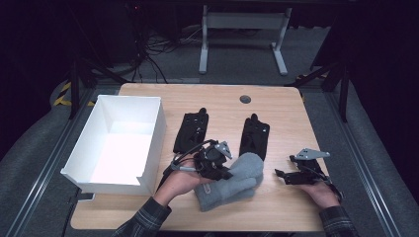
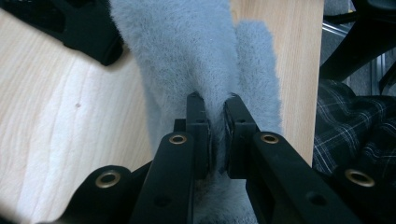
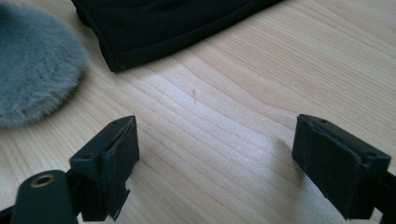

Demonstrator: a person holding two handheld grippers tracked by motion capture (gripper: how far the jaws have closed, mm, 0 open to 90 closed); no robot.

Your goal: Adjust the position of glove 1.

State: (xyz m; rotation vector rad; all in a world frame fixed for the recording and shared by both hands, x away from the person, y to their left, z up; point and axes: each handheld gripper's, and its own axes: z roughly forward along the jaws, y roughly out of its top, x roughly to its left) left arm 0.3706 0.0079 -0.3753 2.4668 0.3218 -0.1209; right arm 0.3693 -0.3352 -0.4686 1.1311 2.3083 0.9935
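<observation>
Your left gripper (image 2: pixel 215 135) pinches thin fold of grey mitten (image 1: pixel 232 181) at table (image 1: pixel 276 207) front; fleece may slip free when lifted. Right gripper (image 3: pixel 215 163) spread, holding nothing.

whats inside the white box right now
The white box looks empty: the high view shows bare white floor and inner walls. Its near wall hides the strip of floor right behind it, so something small and flat there could go unseen.
</observation>
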